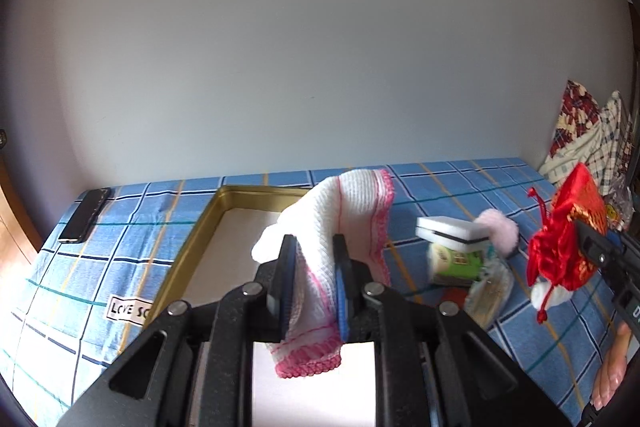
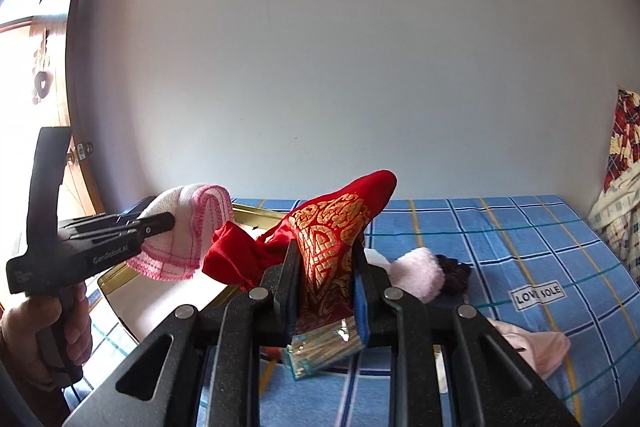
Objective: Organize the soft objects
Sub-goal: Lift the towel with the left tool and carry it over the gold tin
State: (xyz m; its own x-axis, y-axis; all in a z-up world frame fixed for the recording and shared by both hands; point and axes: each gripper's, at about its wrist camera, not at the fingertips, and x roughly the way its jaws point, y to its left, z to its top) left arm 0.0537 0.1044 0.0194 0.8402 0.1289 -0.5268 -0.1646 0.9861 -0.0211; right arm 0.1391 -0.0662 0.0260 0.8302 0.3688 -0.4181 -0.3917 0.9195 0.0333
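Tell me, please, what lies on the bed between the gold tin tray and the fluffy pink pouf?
In the left wrist view, between gold tin tray and fluffy pink pouf: bare blue checked sheet, then a white sponge block.

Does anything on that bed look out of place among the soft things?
Yes: a black phone lies near the bed's far corner, and a small white-lidded box sits tilted on a green packet, neither soft.

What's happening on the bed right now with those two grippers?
A person holds both. The left gripper is shut on a white cloth with pink trim, above the gold tray. The right gripper is shut on a red embroidered pouch. Other small items still lie on the blue plaid sheet.
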